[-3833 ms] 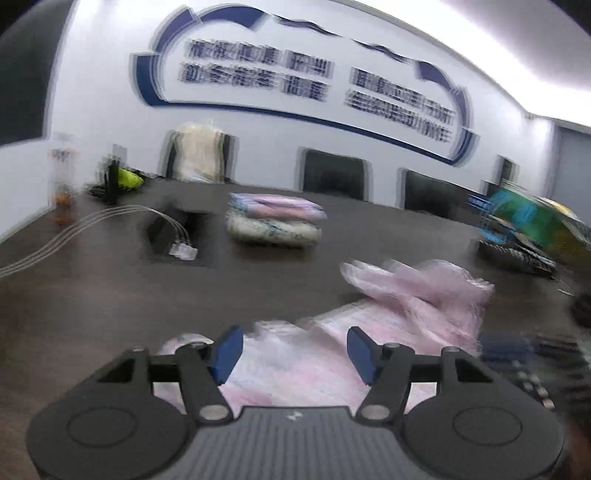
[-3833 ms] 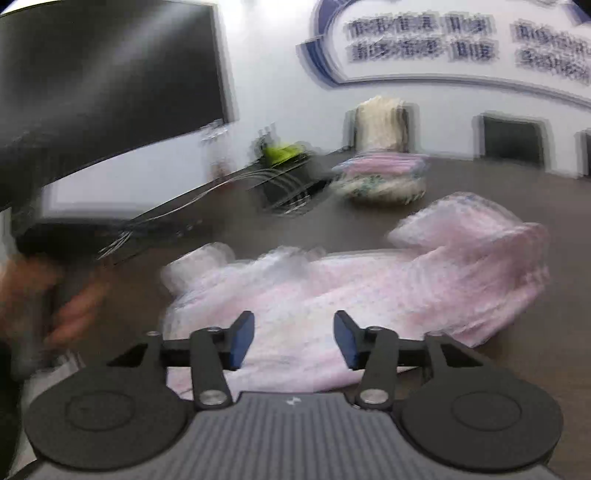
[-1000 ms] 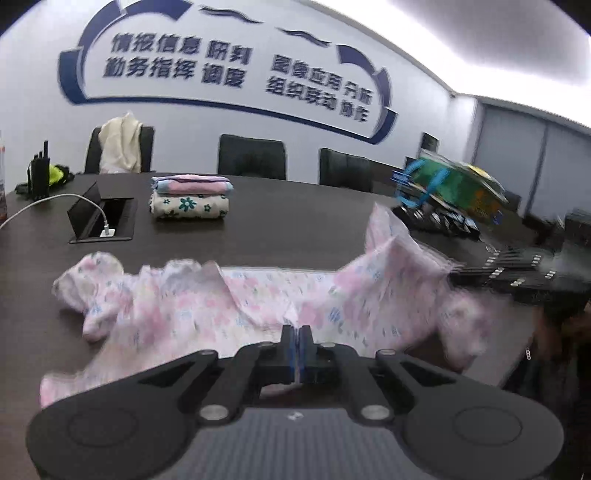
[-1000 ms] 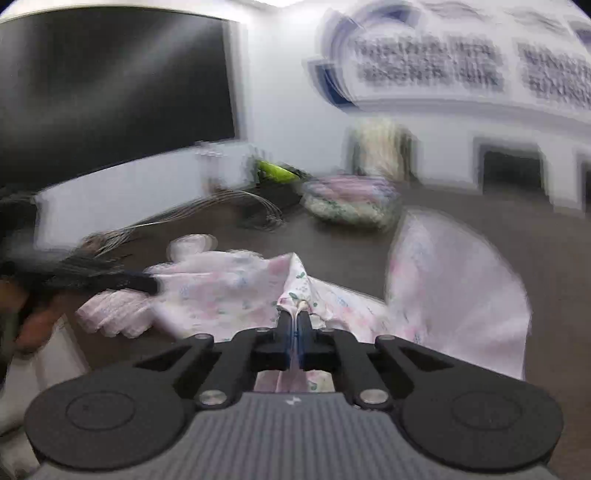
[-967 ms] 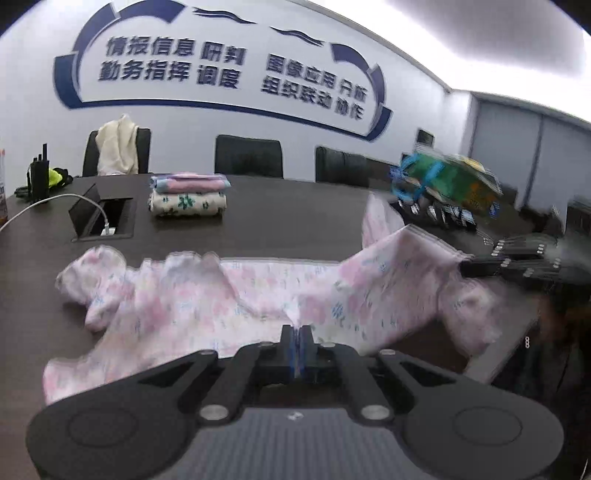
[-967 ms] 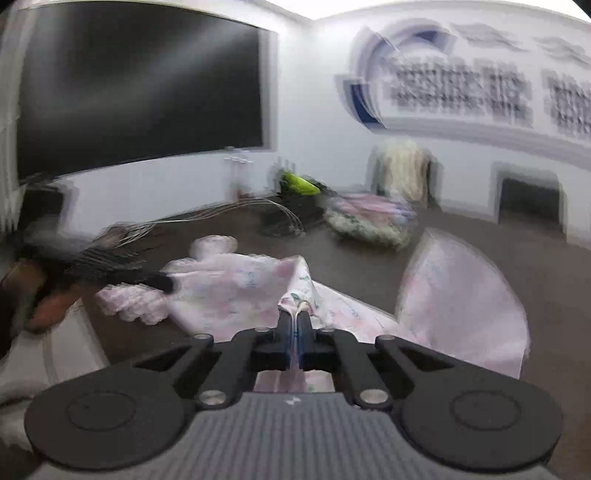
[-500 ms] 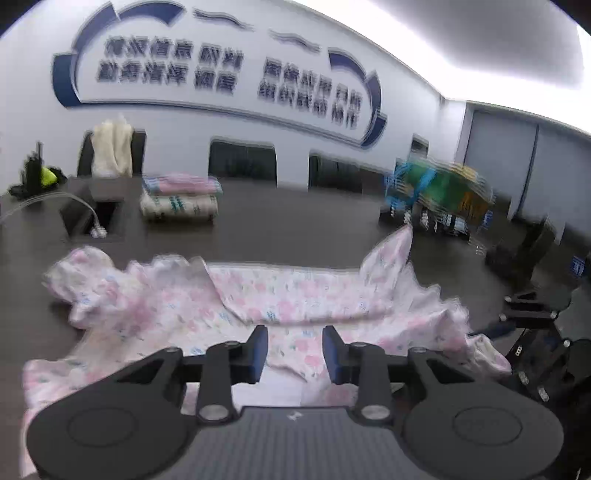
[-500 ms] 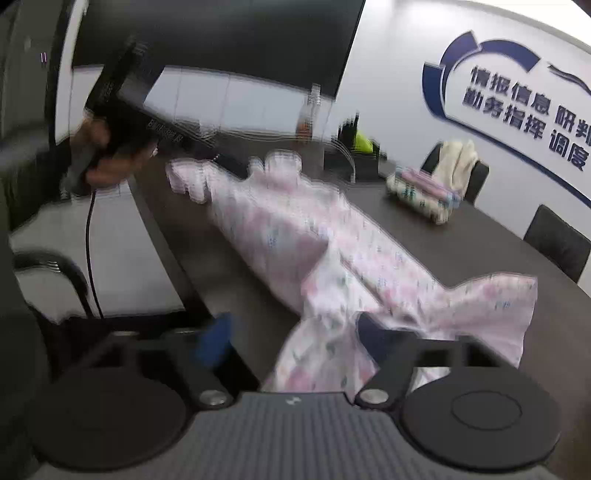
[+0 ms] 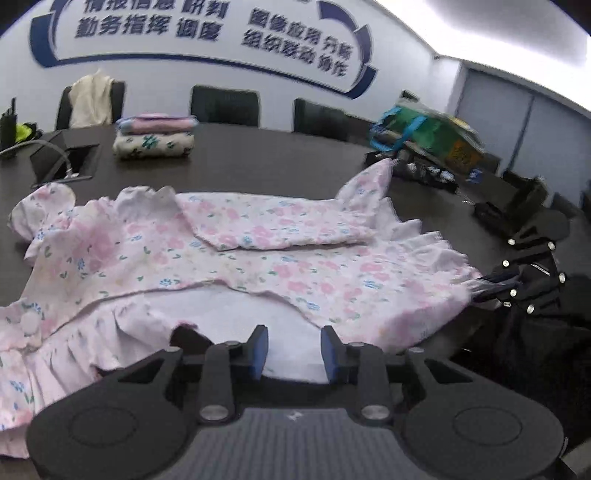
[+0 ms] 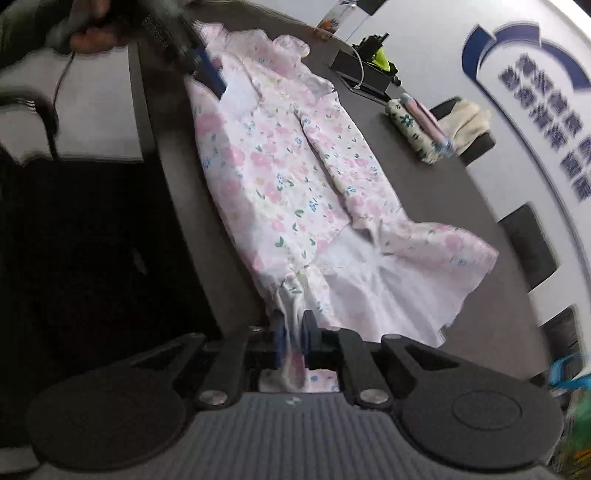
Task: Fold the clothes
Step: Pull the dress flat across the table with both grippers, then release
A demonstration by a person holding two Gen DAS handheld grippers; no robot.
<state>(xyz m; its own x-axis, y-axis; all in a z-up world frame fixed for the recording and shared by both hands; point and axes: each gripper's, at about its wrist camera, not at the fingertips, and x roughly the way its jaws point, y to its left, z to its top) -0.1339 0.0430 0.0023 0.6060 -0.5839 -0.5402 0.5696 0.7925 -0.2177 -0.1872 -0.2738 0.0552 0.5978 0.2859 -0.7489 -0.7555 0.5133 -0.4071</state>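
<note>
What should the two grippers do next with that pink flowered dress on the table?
Probably close the left gripper on the near edge of the dress. Its jaws stand open with cloth between them, while the right gripper already pinches the ruffled hem. The dress lies spread flat on the table, so gripping both ends would allow the next fold.

Office meeting room: long dark tabletop (image 9: 280, 162), black chairs (image 9: 223, 105) along wall, blue wall lettering (image 9: 147, 22).
</note>
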